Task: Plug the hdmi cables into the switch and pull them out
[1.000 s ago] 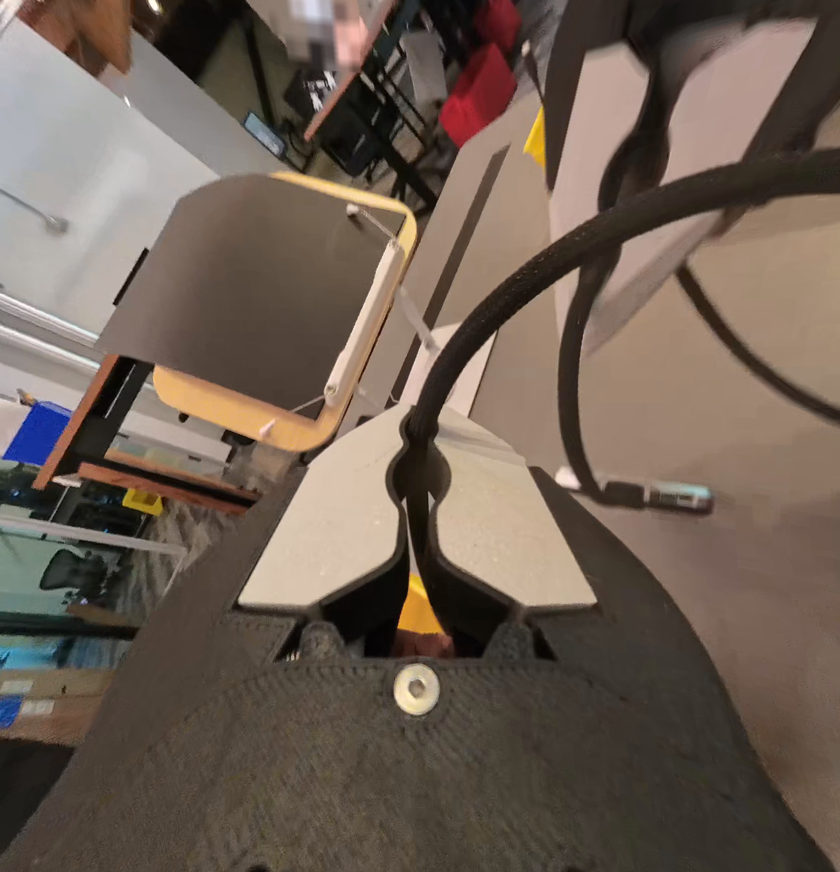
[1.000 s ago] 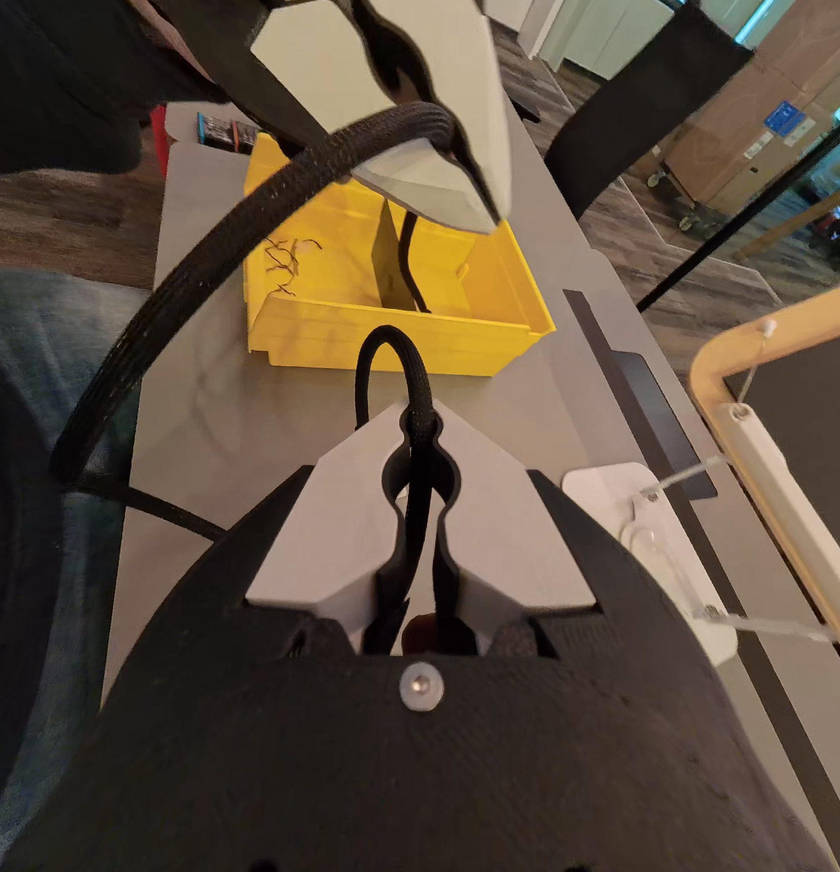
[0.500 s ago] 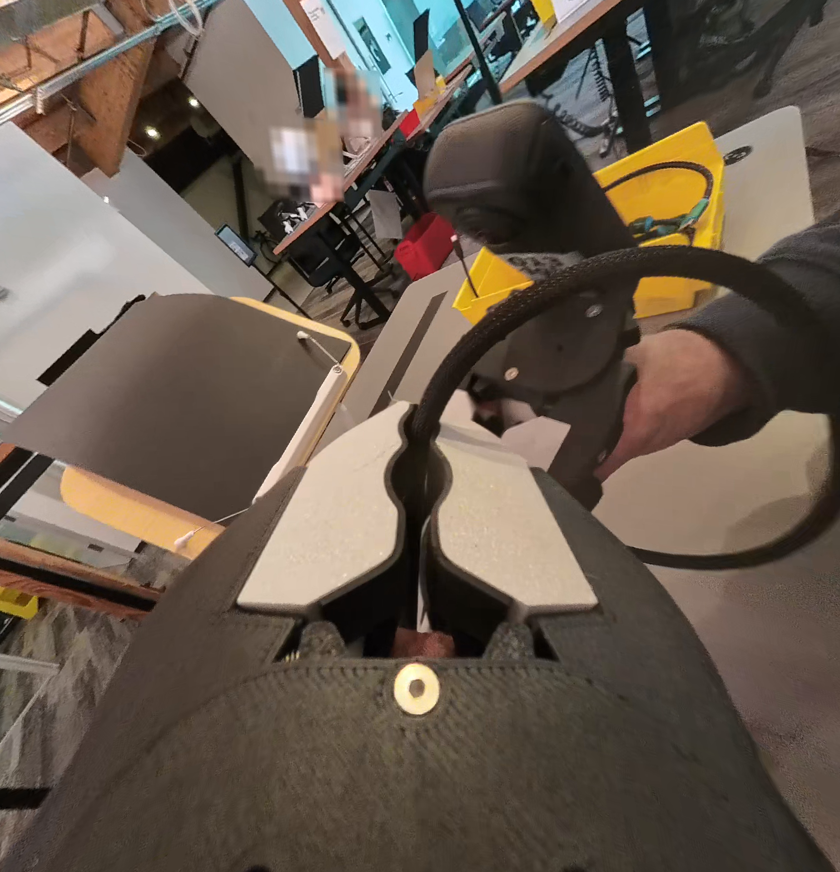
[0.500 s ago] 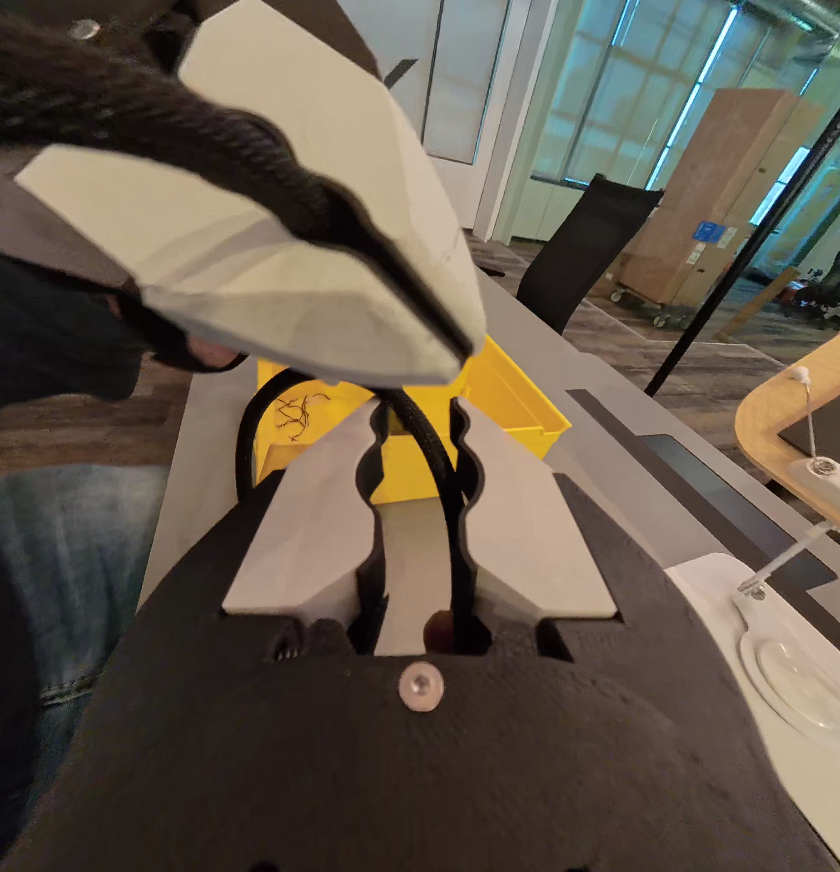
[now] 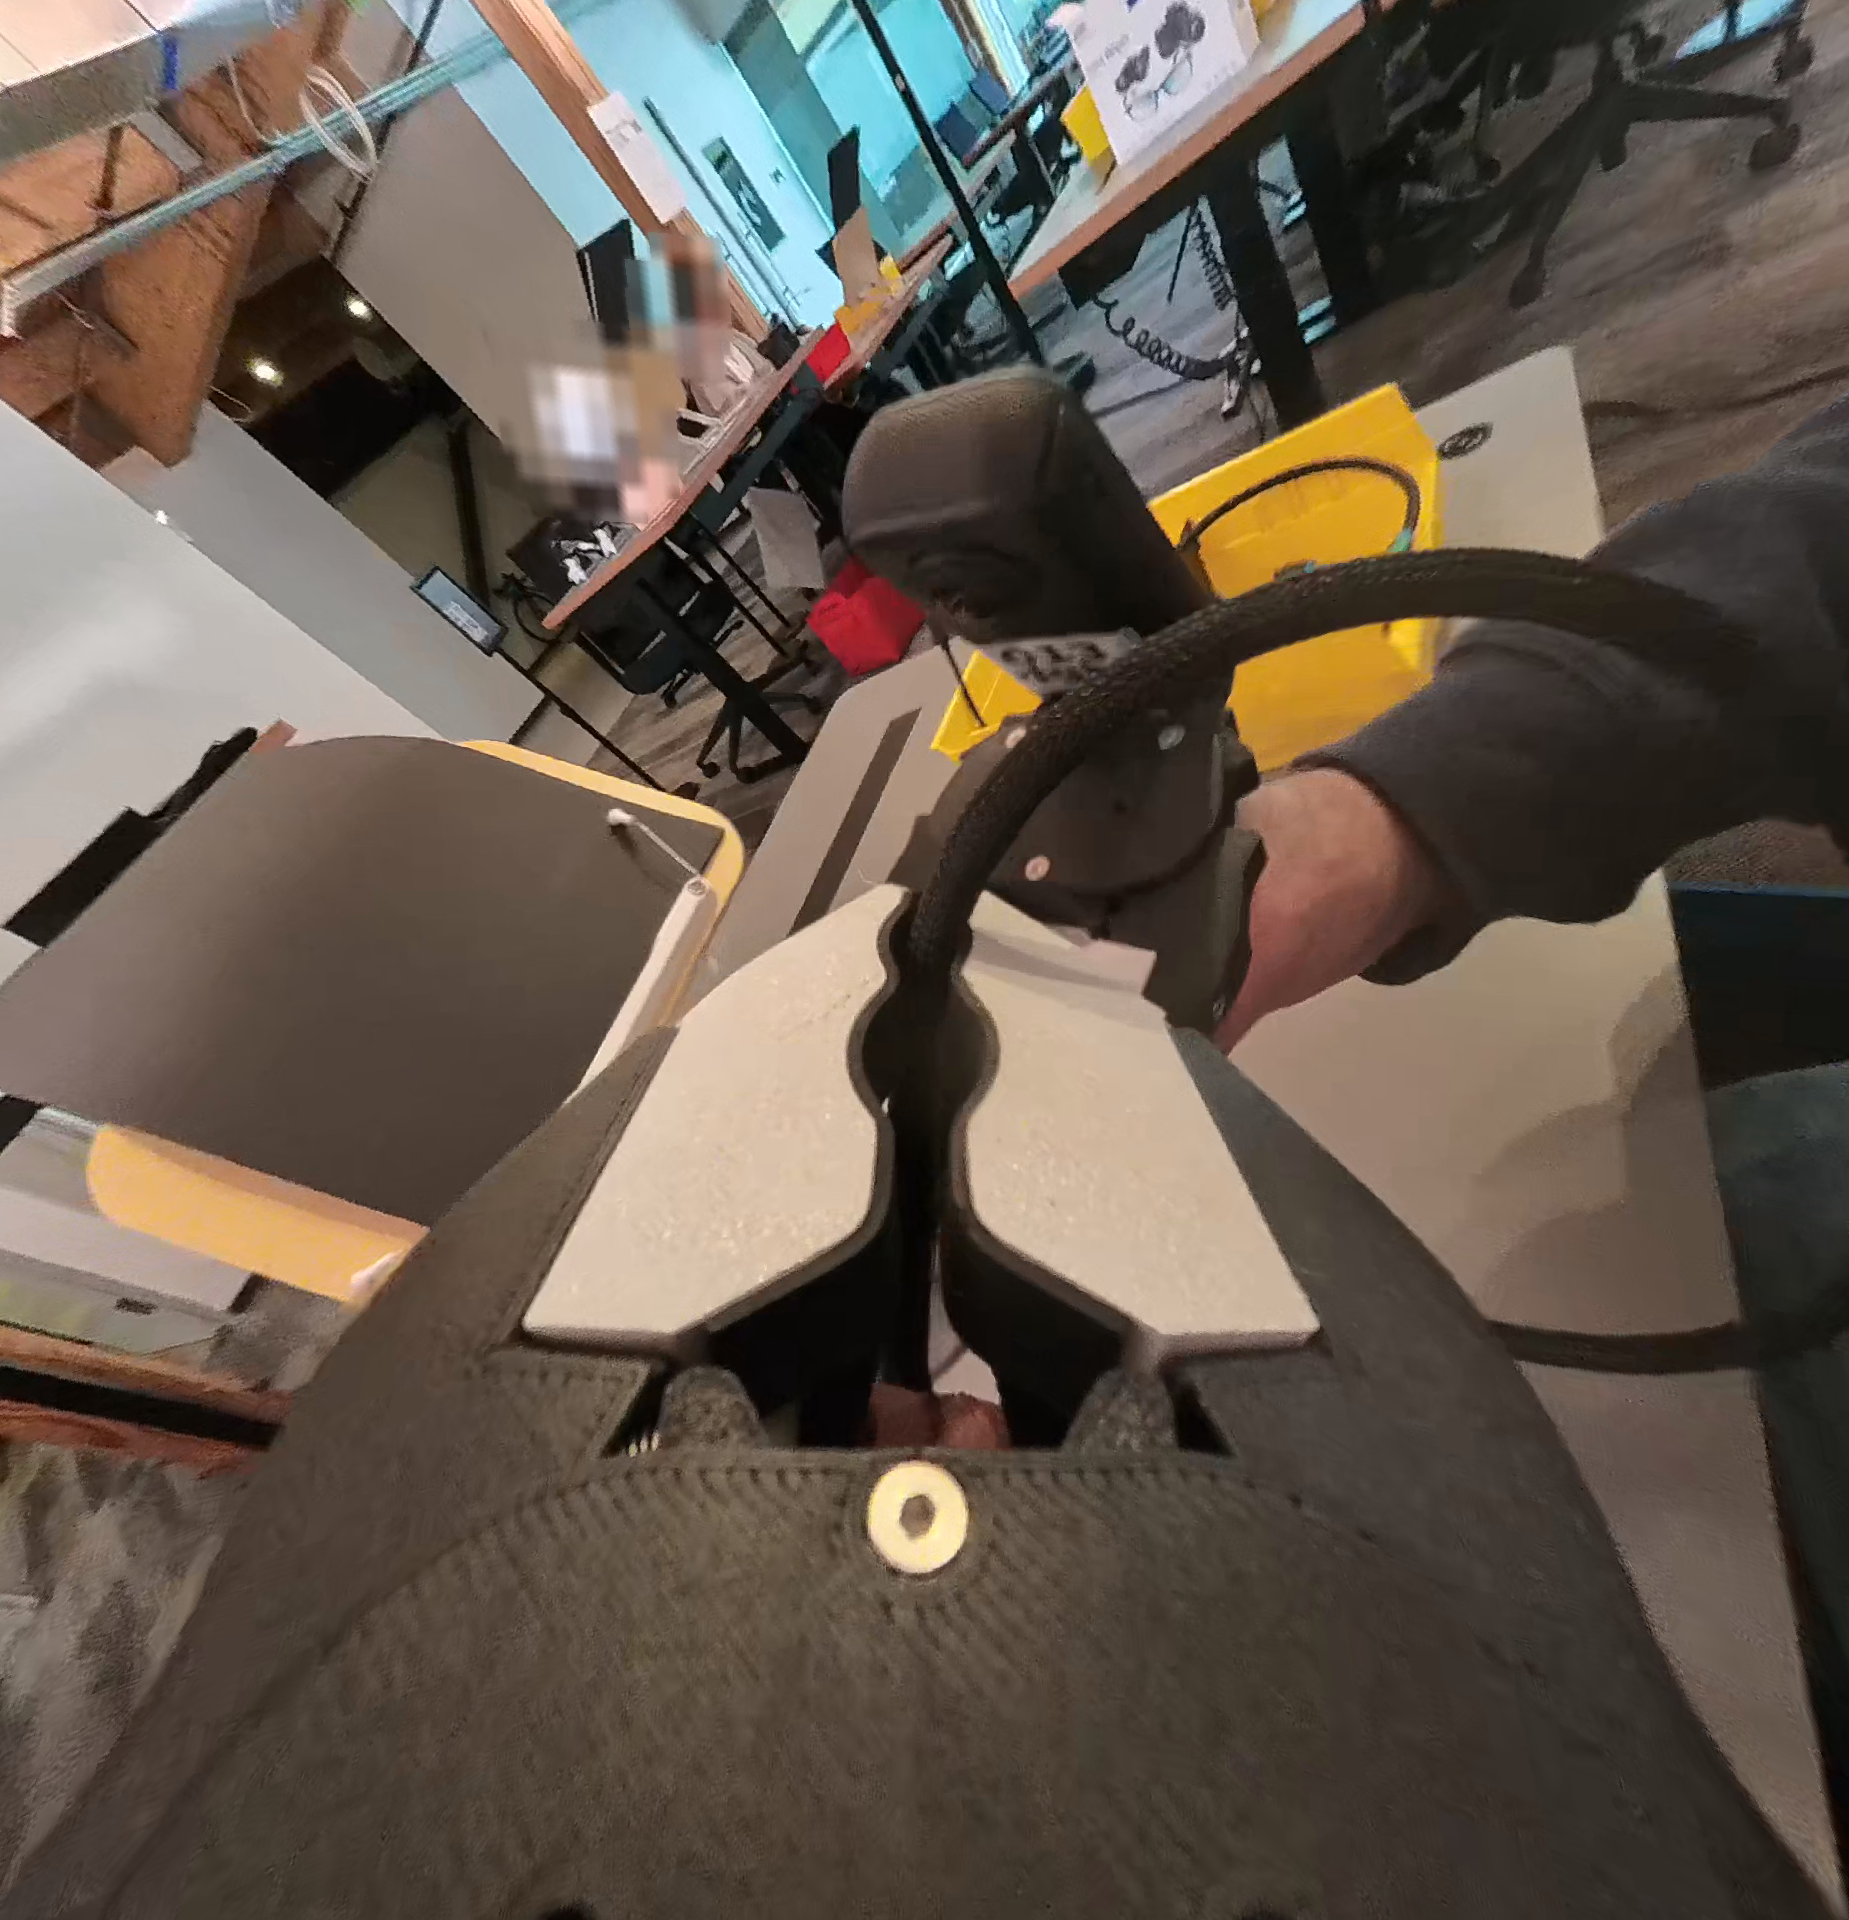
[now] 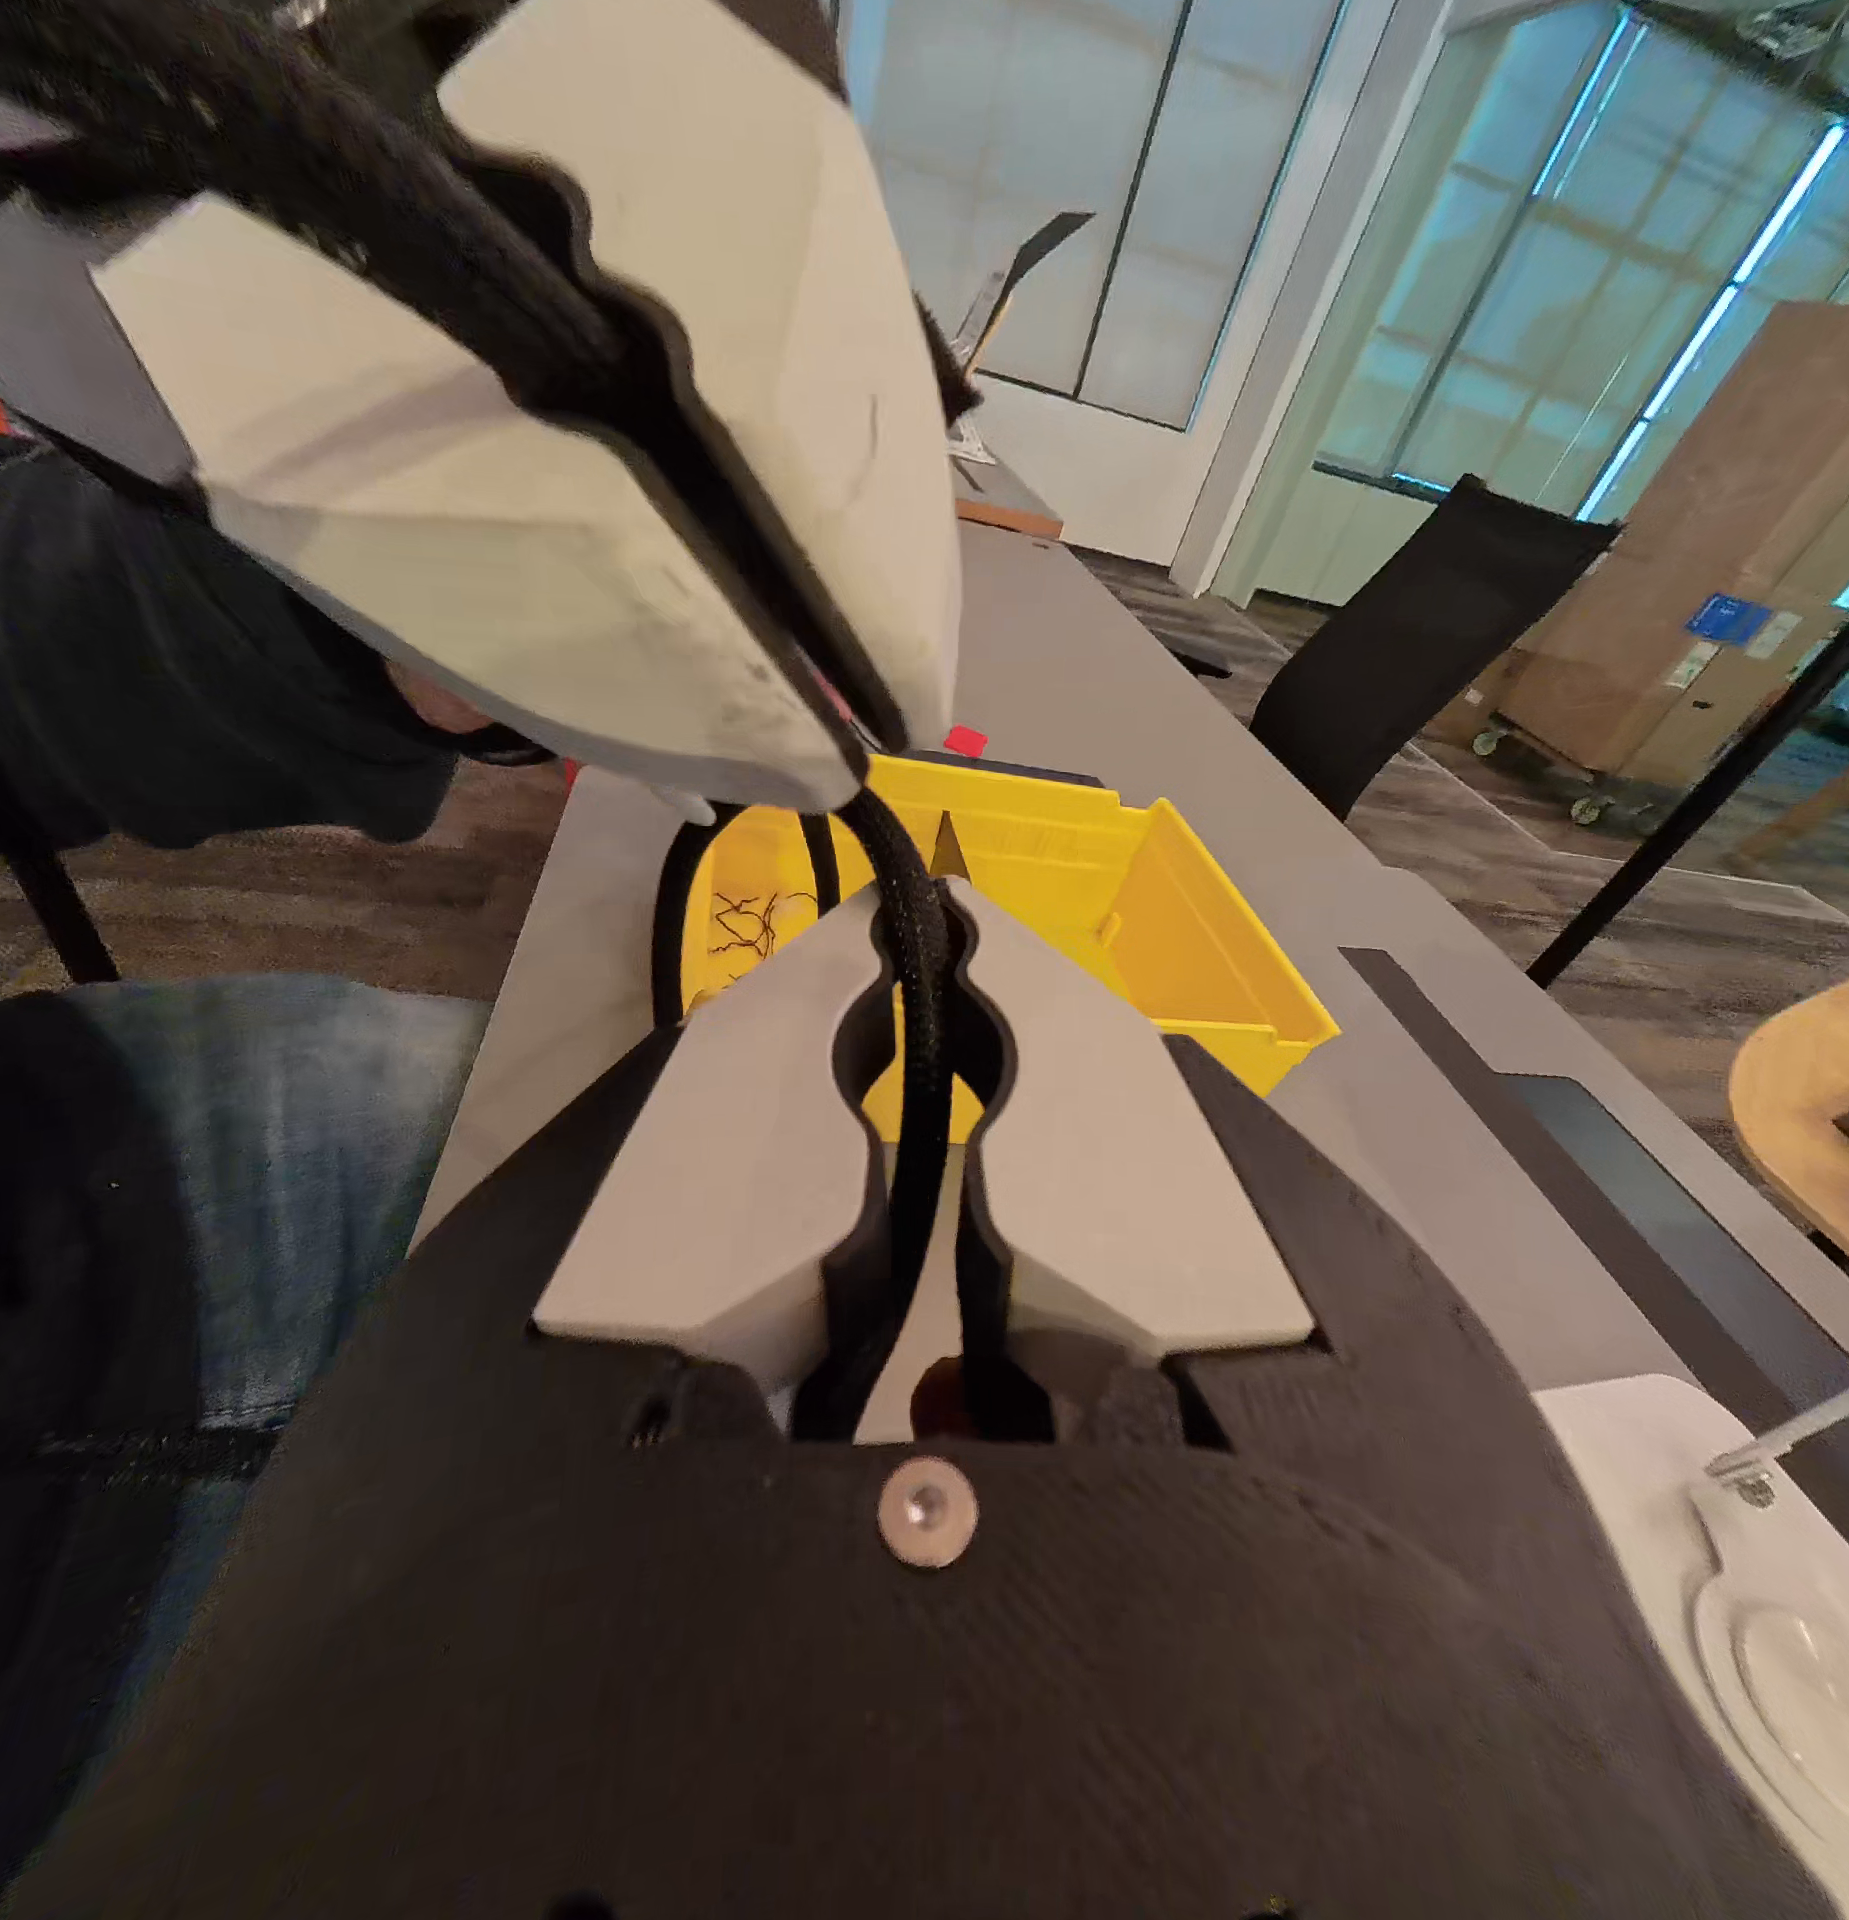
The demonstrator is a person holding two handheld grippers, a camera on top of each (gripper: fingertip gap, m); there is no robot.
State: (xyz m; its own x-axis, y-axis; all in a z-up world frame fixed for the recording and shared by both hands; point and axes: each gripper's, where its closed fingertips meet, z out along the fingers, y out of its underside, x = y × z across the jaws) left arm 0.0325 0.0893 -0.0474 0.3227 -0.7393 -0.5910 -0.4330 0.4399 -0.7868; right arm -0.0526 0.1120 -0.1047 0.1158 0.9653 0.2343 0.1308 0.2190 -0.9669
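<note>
A black braided hdmi cable arcs between both grippers above the grey table. My left gripper is shut on the cable, which rises from its tips and curves right. My right gripper is closed around the same cable, which runs through the notch between its fingers. In the right wrist view the left gripper hangs just above and to the left, tips down, with the cable leaving them. The right gripper's black body is held by a hand. No plug or switch is in view.
A yellow bin with another cable in it stands on the table beyond the grippers. A black board with a wooden rim stands to the left. A white stand base lies at the right. Desks and chairs are farther off. Across from one pair of fingers to the other is roughly 10 cm.
The right gripper's fingers, parted half a second ago, have closed around the cable. The left gripper tilted up and now sits closer above the right one. The loose plug is out of view.
</note>
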